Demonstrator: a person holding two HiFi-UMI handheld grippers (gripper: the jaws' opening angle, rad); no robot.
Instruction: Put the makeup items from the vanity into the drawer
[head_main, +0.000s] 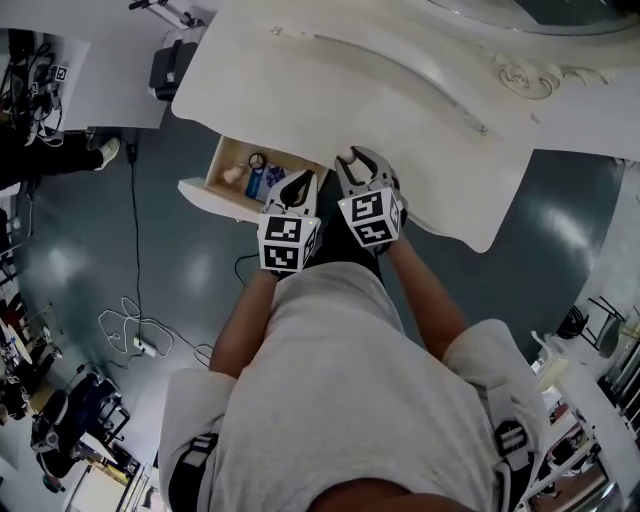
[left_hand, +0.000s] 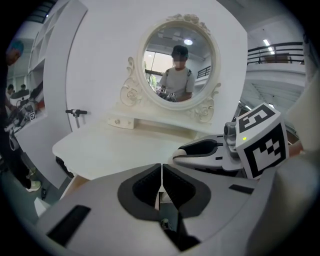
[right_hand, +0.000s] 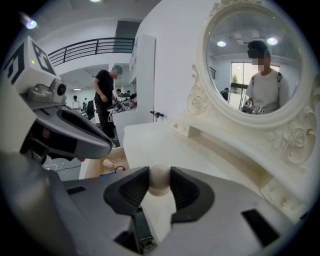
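My right gripper (right_hand: 160, 172) is shut on a round beige makeup sponge (right_hand: 160, 182), held above the white vanity top (right_hand: 165, 145). In the head view the right gripper (head_main: 358, 162) hangs at the vanity's front edge, just right of the open drawer (head_main: 200, 190). My left gripper (left_hand: 161, 171) is shut with its pads together and nothing between them. From above, the left gripper (head_main: 300, 180) sits over the drawer's right end. Inside the drawer lie a beige sponge (head_main: 233, 174), a black ring (head_main: 257, 161) and a blue packet (head_main: 265, 183).
An oval mirror (left_hand: 177, 65) in an ornate white frame stands at the back of the vanity. A person in black (right_hand: 105, 95) stands by another white table (head_main: 110, 80) to the left. Cables (head_main: 135, 330) trail over the dark floor.
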